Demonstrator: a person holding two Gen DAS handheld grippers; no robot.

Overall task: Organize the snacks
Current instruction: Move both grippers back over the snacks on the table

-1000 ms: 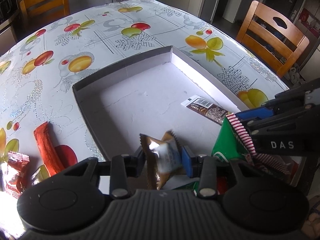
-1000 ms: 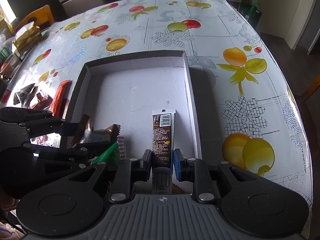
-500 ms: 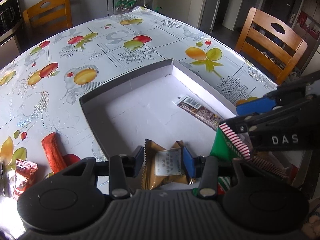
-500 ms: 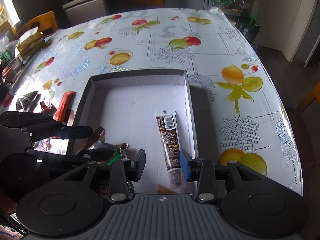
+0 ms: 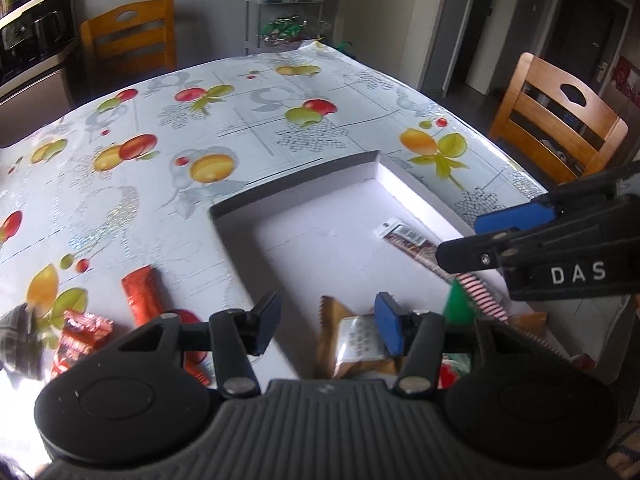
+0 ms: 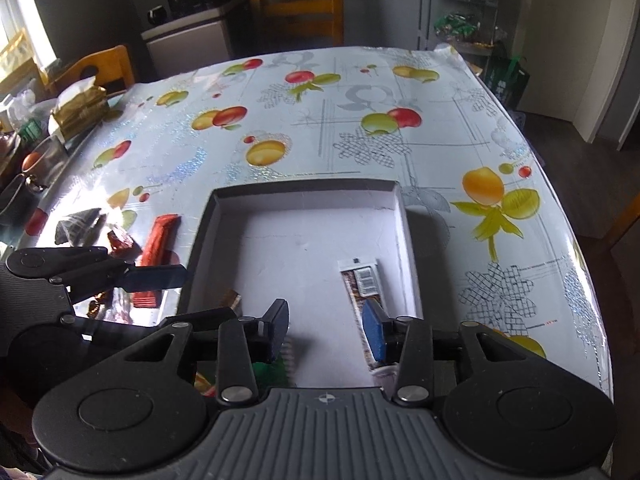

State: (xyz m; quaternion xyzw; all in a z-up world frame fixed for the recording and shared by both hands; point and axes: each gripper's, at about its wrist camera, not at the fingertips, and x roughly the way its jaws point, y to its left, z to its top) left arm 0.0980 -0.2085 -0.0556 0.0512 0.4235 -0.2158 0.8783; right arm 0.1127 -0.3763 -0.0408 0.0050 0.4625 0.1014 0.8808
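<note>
A shallow grey tray lies on the fruit-print tablecloth. On its floor are a gold-brown snack packet, a brown chocolate bar along the right wall, and a green packet with a red-striped edge. My left gripper hovers over the gold packet with its jaws opening and neither pad pressing it. My right gripper hangs above the bar's near end, jaws opening, with nothing gripped.
Left of the tray lie a red bar, red wrapped candies and a dark packet. Wooden chairs stand around the table. A gold bag sits at the far left edge.
The left gripper let go of the gold packet and the right let go of the brown bar. Both jaws widened and both grippers rose away from the tray.
</note>
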